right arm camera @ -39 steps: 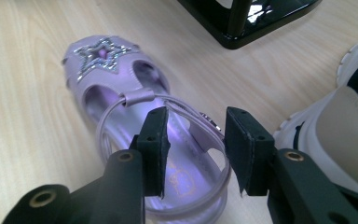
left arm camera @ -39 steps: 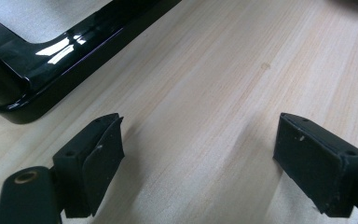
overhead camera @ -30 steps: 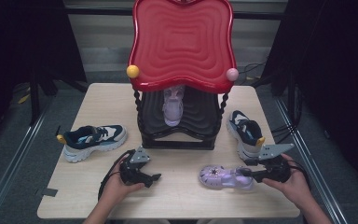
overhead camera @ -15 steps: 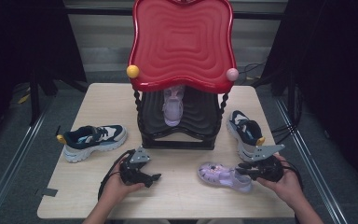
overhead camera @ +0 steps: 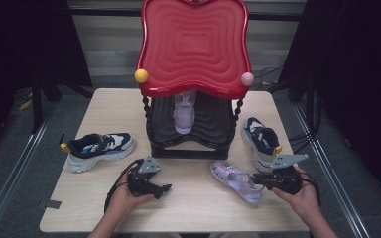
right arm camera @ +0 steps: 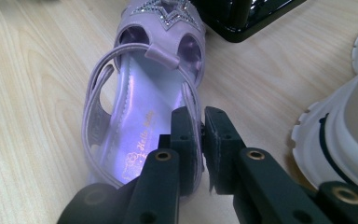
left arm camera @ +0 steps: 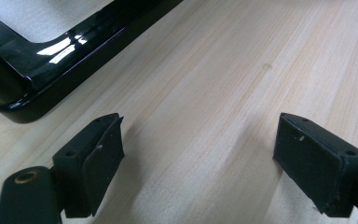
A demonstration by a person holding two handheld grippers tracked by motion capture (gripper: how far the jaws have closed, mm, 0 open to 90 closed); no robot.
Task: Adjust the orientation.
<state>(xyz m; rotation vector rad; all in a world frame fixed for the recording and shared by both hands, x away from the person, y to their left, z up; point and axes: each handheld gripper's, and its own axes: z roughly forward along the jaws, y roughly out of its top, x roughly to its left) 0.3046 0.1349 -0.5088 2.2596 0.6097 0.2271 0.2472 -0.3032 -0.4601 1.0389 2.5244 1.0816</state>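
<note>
Dark room, light wooden table (overhead camera: 104,106) w/ a black shoe rack (overhead camera: 191,131) under a big red wavy top (overhead camera: 194,47). One lilac sandal (overhead camera: 184,111) already sits on the rack shelf; its mate, the second lilac sandal (overhead camera: 235,179), lies flat on the table front-right, just fwd of the rack's base. Two navy/white sneakers flank the rack: left sneaker (overhead camera: 99,148) and right sneaker (overhead camera: 260,141), the latter just beside the right hand.

Step in hand, as I read it: grabbing the loose sandal to put it w/ its pair. Right gripper (right arm camera: 200,126) has just been closing, and its jaws now pinch the sandal's heel-side wall/strap, pads narrow w/ the lilac rim between them. Sandal not lifted yet, sole on the wood.

Left gripper (left arm camera: 198,140) hovers low over bare table near the rack's front corner, jaws wide apart, nothing between.

Next move prob calls for: lift straight up w/o the thin strap slipping out, swing toward the shelf, clear the red top's rim, set down beside the other sandal.

Views: the right gripper view gives the pinch itself, the star trim on the toe and gold print on the insole. The high view gives the layout — rack, shelf sandal, both sneakers, both hands. The left gripper view adds the glossy rack base edge (left arm camera: 51,70).
</note>
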